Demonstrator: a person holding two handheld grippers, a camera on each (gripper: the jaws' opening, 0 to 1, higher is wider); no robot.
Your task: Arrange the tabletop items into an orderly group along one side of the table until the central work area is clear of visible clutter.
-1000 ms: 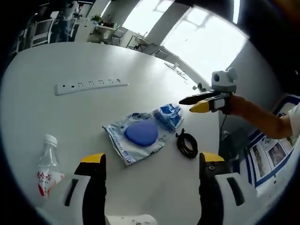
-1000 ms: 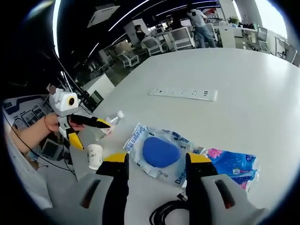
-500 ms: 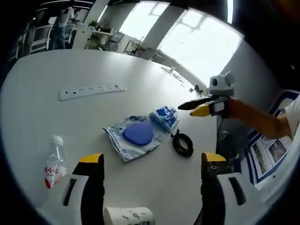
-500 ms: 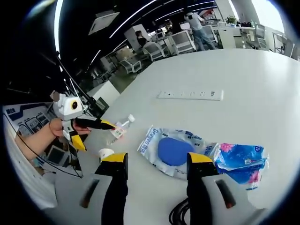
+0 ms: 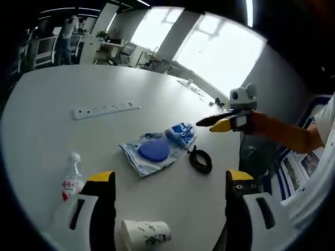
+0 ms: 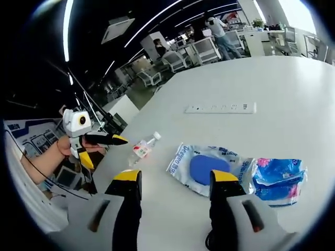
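Your two views face each other from opposite edges of the white table [image 5: 63, 94], high above it, sharing the power strip [image 5: 106, 109] and blue packets [image 6: 214, 168].

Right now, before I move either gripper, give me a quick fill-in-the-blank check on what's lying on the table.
1. The paper cup lies on its ____.
2. The blue pad in the clear packet has the coiled black ____ to its right in the left gripper view.
3. The white power strip lies ____ from the packet, not touching it.
4. The left gripper has its jaws ____.

Missing words: side; cable; apart; open
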